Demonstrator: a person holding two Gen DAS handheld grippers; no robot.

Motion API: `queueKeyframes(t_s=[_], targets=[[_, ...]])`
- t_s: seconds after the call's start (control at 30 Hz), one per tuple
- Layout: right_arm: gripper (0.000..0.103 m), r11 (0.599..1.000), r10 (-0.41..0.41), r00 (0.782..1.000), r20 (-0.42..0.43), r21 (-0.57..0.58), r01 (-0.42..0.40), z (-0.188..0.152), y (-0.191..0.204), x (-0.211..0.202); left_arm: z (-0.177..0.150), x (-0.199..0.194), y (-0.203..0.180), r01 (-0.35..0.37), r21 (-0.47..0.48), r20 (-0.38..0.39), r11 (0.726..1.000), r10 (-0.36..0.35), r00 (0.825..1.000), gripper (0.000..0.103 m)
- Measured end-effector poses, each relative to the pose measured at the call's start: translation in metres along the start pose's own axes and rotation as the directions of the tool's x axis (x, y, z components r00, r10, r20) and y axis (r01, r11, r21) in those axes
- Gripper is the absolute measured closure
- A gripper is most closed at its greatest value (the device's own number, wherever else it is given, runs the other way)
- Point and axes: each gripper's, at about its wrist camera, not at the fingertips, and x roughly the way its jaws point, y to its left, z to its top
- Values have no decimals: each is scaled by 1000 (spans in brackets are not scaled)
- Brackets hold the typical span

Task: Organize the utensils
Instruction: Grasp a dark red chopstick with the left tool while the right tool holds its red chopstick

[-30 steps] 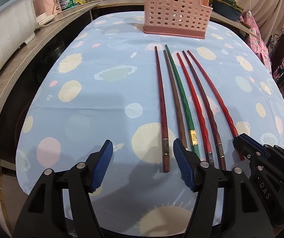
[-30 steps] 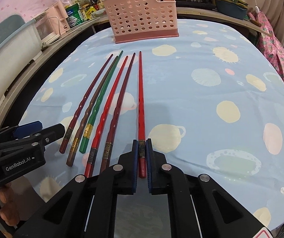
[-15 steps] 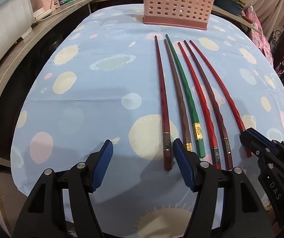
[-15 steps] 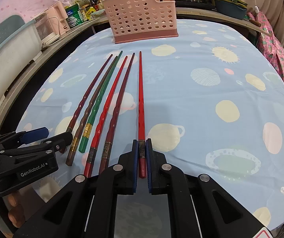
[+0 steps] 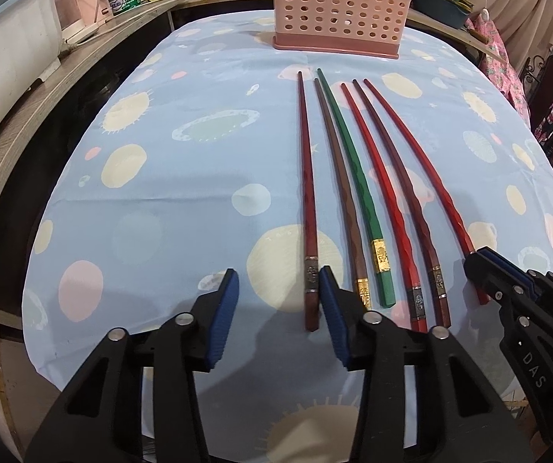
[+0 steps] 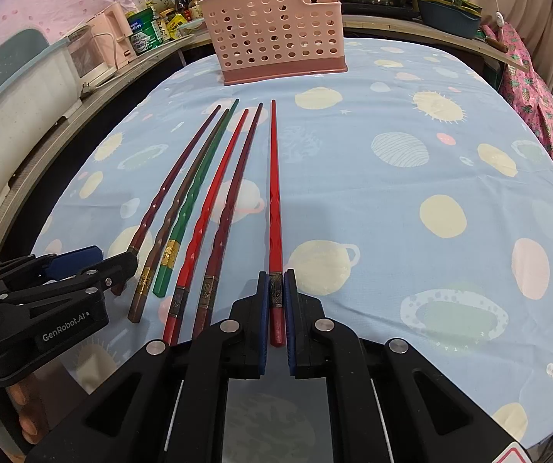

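Several long chopsticks lie side by side on the blue patterned tablecloth [image 5: 168, 177]. My left gripper [image 5: 276, 289] is open, its jaws on either side of the handle end of the leftmost dark red chopstick [image 5: 307, 193]; the right pad touches it. Beside it lie a brown chopstick [image 5: 342, 193] and a green chopstick [image 5: 353, 177]. My right gripper [image 6: 276, 301] is shut on the rightmost bright red chopstick [image 6: 275, 193], which still rests on the cloth. It also shows in the left wrist view [image 5: 477, 270]. A pink perforated utensil basket [image 6: 276, 42] stands upright at the table's far end.
A wooden counter [image 5: 44, 88] runs along the left with a white tub [image 5: 6, 50], a pink appliance and jars. Pots and a dark basin [image 6: 450, 19] sit behind the basket. The table's near edge is just below both grippers.
My left gripper has shifted right and slightly forward, so the dark red chopstick's end now lies between its jaws. My right gripper stays shut on the bright red chopstick.
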Motion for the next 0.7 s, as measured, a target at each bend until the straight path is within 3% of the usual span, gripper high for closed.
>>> queueKeyframes(t_s=[0.3,0.7], targets=[[96,1000,4,1000,-1,5,-4,0,-1,-1,1,-1,1,17,-3,-3,1000,-17,1000,94],[96,1000,15,1000,15,25,-15,4,-5,-7,6,-7,2,52,-24,-8,998,-52,999,96]])
